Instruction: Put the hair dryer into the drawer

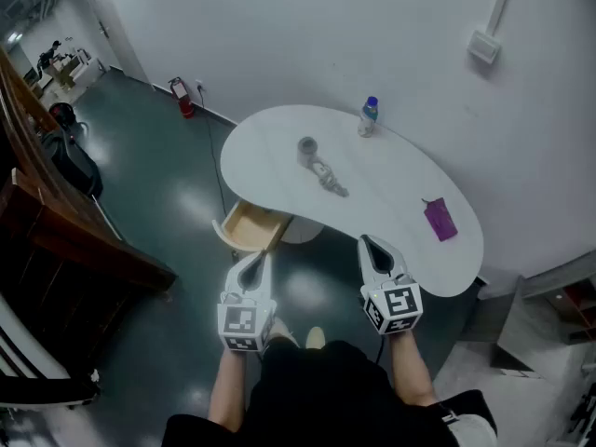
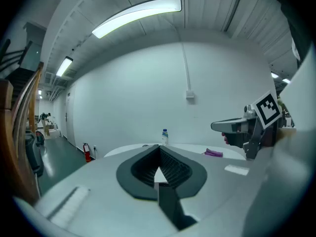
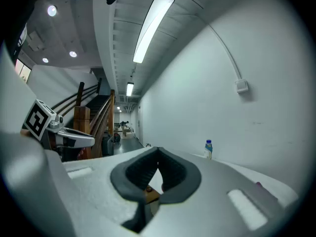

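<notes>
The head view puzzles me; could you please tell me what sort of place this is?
Probably a large office or lab hall, not a home: glossy dark floor, a red fire extinguisher by the white wall, a wooden staircase.

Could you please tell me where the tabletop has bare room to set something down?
The table is bare between the hair dryer and the purple item, and left of the dryer. The bottle stands at the far edge. Nowhere is crowded.
</notes>
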